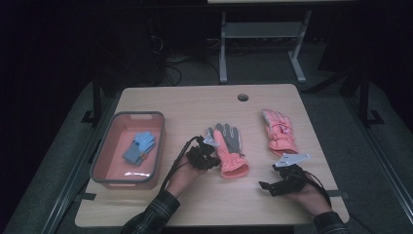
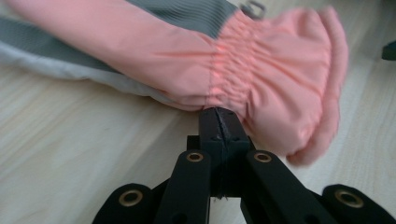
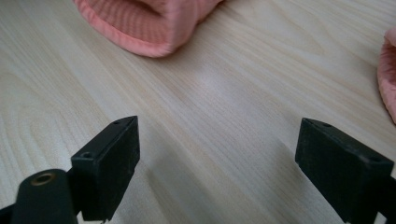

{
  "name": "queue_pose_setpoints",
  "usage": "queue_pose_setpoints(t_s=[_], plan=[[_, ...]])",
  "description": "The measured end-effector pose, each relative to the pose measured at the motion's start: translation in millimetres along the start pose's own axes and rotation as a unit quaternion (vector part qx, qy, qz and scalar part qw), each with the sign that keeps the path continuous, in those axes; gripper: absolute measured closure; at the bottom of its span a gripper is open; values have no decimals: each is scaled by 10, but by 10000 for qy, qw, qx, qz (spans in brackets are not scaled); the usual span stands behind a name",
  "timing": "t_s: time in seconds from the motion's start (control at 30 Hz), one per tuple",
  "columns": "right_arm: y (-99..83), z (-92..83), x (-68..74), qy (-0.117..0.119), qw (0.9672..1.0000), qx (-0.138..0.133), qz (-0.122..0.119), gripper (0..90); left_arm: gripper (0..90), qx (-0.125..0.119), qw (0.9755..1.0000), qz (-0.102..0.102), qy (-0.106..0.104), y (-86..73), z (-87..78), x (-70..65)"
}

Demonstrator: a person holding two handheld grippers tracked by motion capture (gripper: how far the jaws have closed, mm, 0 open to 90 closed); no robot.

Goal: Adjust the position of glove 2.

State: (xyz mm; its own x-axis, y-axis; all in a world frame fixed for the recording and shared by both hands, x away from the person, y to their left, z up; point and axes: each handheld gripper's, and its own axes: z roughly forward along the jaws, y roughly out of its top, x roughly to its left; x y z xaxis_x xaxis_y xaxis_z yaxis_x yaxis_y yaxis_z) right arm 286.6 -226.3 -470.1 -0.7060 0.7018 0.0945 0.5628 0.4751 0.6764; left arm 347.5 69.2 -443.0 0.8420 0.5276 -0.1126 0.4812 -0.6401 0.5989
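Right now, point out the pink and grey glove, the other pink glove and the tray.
pink and grey glove (image 1: 233, 163): high view, on its pink cuff.
other pink glove (image 1: 279, 130): high view, on the middle of its back.
tray (image 1: 159, 141): high view, on its grey right rim.

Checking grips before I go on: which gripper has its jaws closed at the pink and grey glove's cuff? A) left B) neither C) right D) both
A: the left gripper has its jaws pressed together at the gathered cuff of the pink and grey glove, while the right gripper stands open over bare table.
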Motion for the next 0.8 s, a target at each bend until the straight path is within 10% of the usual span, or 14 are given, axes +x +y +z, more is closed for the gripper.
queue_pose_setpoints(t_s=[0.43, 0.8], plan=[[10, -20, -30, 118, 9999, 76, 66, 160, 791, -116, 9998, 78, 114, -83, -73, 16], [508, -56, -88, 300, 9972, -685, -42, 896, 711, -322, 9992, -69, 231, -204, -174, 156]])
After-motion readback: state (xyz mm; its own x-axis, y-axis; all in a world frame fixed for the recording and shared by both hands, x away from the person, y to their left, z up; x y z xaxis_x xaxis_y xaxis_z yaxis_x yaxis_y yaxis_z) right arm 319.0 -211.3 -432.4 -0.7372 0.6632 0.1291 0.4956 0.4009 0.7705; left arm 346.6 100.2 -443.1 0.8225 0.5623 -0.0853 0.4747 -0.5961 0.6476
